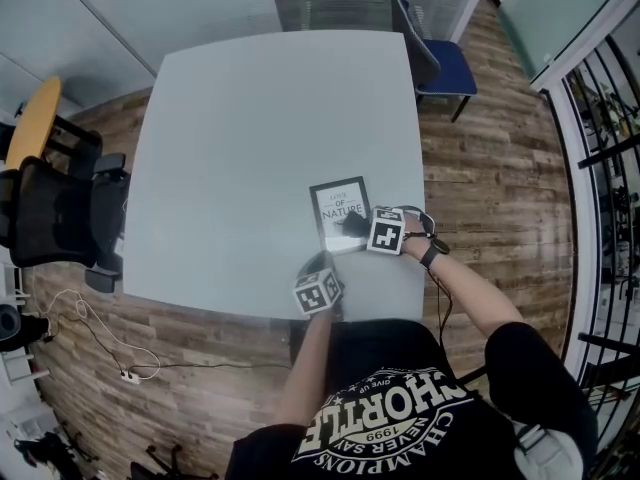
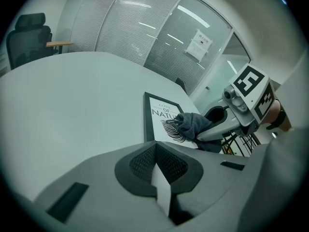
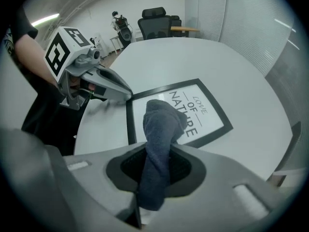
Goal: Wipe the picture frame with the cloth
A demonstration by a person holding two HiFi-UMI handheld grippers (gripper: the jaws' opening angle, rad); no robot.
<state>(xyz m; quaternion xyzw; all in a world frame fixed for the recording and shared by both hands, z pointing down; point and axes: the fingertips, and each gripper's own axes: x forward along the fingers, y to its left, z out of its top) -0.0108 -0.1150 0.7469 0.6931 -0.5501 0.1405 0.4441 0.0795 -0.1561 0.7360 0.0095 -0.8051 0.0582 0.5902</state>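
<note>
A black picture frame (image 1: pixel 335 203) with a white print lies flat near the front right of the pale grey table (image 1: pixel 250 118). My right gripper (image 1: pixel 360 228) is shut on a dark blue-grey cloth (image 3: pixel 161 124), whose bunched end rests on the lower part of the frame (image 3: pixel 207 112). My left gripper (image 1: pixel 325 262) is shut with nothing between its jaws, and its tip (image 3: pixel 126 94) sits at the frame's near corner. From the left gripper view the frame (image 2: pixel 157 112) lies just ahead, with the cloth (image 2: pixel 193 123) and right gripper (image 2: pixel 207 132) on it.
A blue chair (image 1: pixel 445 68) stands at the table's far right corner. A black office chair (image 1: pixel 50 213) and a yellow round table (image 1: pixel 35 118) are at the left. A white cable (image 1: pixel 100 343) lies on the wooden floor. The table's front edge is close to the person.
</note>
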